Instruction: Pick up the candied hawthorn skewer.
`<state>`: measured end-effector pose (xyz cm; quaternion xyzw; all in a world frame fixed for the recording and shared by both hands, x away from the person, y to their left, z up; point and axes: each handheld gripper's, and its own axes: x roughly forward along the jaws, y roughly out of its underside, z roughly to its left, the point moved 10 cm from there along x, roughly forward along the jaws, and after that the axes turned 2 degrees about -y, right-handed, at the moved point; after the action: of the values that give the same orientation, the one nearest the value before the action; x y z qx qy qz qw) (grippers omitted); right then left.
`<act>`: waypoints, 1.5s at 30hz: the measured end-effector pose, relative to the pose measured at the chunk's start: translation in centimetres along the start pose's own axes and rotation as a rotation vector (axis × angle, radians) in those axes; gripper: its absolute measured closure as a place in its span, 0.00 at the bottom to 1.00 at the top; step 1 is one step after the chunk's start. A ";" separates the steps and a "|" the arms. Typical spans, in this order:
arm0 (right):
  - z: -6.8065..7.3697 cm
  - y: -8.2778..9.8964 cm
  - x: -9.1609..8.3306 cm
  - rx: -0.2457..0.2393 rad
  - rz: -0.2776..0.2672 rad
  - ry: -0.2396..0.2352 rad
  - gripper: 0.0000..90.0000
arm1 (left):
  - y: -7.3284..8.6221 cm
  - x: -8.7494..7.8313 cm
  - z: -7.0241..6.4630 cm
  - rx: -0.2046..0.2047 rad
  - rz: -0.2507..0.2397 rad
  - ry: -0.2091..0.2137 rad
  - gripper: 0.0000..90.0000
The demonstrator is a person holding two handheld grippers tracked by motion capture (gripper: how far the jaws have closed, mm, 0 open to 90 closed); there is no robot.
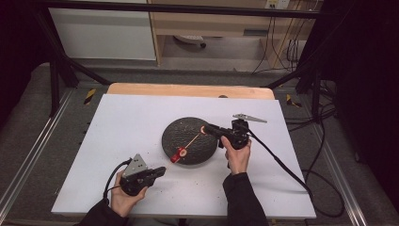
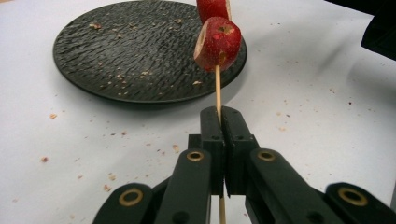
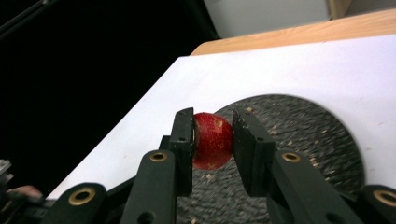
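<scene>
A: Left gripper point(image 2: 219, 122), near left: jaws pressed on the skewer point(image 2: 217, 88), which already carries an apple piece point(image 2: 218, 43).

B: Right gripper point(image 3: 212, 135) pinches a red apple chunk point(image 3: 212, 140) over the plate point(image 1: 175, 136); best slid on straight along the stick. The plate holds crumbs.

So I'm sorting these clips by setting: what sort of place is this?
Probably a lab or workshop recording station, not a kitchen: a white table inside a black metal frame, loose cables on the floor behind, and a plain wooden cabinet.
</scene>
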<state>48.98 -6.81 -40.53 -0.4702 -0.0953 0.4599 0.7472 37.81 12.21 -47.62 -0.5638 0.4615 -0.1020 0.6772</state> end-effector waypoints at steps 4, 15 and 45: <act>-1.3 -0.2 0.6 0.000 0.009 0.048 0.79 | 0.0 -0.4 0.8 -0.022 -0.007 -0.018 0.98; -4.2 4.4 5.1 -0.009 0.180 0.139 0.79 | 0.1 -0.8 2.4 -0.061 -0.006 -0.053 0.98; 0.4 5.3 2.3 -0.137 0.172 0.035 0.08 | 0.1 -0.1 1.6 -0.054 0.019 -0.042 0.98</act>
<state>46.85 -4.04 -45.15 -0.5345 -0.0725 0.5066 0.6726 38.91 13.34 -47.78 -0.5795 0.4550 -0.0711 0.6724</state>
